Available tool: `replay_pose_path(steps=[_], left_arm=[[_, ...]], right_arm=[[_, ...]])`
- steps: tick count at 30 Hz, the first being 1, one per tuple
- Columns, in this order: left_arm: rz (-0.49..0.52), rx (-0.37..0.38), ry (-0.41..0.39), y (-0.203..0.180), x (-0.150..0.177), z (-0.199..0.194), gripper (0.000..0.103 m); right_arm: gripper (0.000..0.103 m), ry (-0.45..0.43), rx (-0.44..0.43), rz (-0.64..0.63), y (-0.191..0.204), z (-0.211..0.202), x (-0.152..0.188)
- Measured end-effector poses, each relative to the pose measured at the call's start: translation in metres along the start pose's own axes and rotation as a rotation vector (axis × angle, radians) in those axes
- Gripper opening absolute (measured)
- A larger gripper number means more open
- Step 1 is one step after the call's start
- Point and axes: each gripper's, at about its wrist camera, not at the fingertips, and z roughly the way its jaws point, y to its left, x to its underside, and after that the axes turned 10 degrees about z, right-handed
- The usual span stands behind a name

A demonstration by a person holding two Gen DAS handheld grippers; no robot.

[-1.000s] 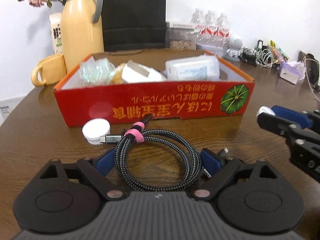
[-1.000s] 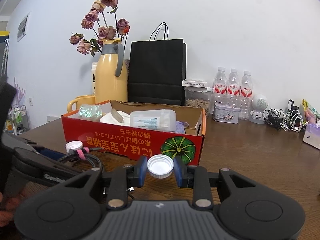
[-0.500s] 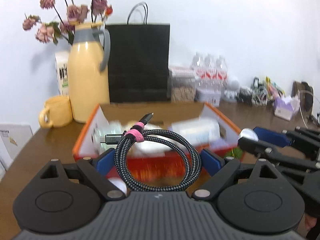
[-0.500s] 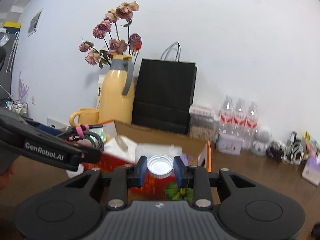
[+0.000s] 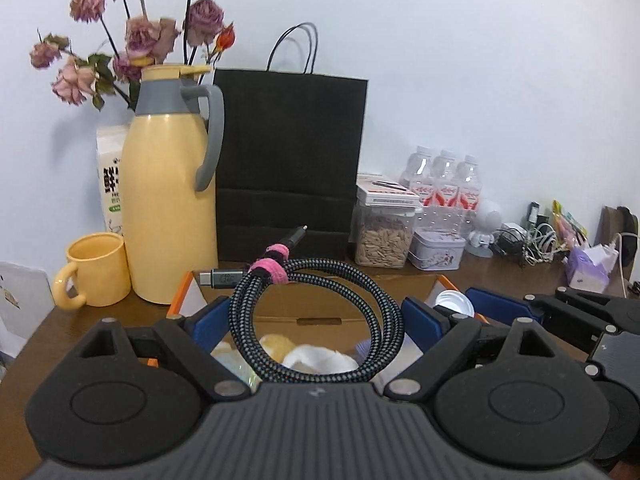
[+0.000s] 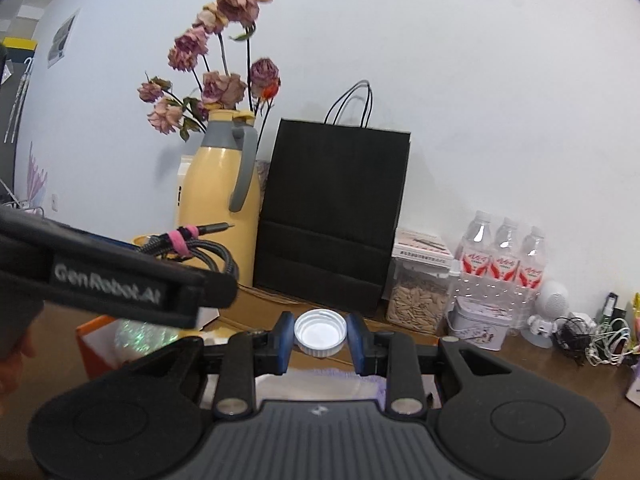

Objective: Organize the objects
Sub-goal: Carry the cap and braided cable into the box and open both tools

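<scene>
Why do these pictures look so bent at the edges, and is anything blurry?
Left wrist view: the fisheye lens darkens the corners and bows the black bag; the coiled cable is sharp, the dried flowers soft. Right wrist view: the same bending; the bottle cap is crisp, the other tongs' lettered finger is smeared.

- I see a plain white wall (image 5: 480,80) behind everything, evenly lit.
- A dark brown wooden table (image 5: 500,276) runs along it.
- Against the wall stand a yellow thermos jug (image 5: 164,200) with dried roses (image 5: 136,40) behind it, a yellow mug (image 5: 94,270) and a black paper bag (image 5: 288,168).
- To the right: a seed jar (image 5: 382,238), three water bottles (image 5: 444,184), a small tin (image 5: 438,250) and tangled cables (image 5: 532,240) (hard to sort out).
- From the right wrist view, a framed picture (image 6: 62,40) hangs far left.
</scene>
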Motion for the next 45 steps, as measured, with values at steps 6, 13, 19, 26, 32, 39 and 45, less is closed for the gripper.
replay_pose_path(steps=[6,13,19,26,32,39,45], left_arm=[[-0.041,-0.001,0.041,0.013,-0.001,0.035,0.092],[-0.048,-0.003,0.075,0.02,0.005,0.058,0.095],[-0.053,-0.033,0.071,0.023,0.008,0.056,0.103],[-0.064,-0.038,0.073,0.024,0.008,0.053,0.103],[-0.055,-0.036,0.049,0.022,0.008,0.042,0.103],[-0.058,-0.041,0.003,0.025,0.008,0.012,0.103],[-0.052,-0.041,-0.019,0.027,0.018,-0.025,0.103]], right_arm=[[0.028,0.047,-0.002,0.045,-0.007,0.039,-0.007],[0.028,0.076,-0.001,0.083,-0.019,0.058,0.002],[0.081,0.089,0.032,0.11,-0.026,0.06,0.005],[0.103,0.086,0.035,0.13,-0.03,0.059,0.004],[0.103,0.082,0.033,0.126,-0.029,0.055,0.002],[0.103,0.068,0.026,0.113,-0.025,0.037,-0.001],[0.103,0.057,0.011,0.09,-0.019,0.005,0.003]])
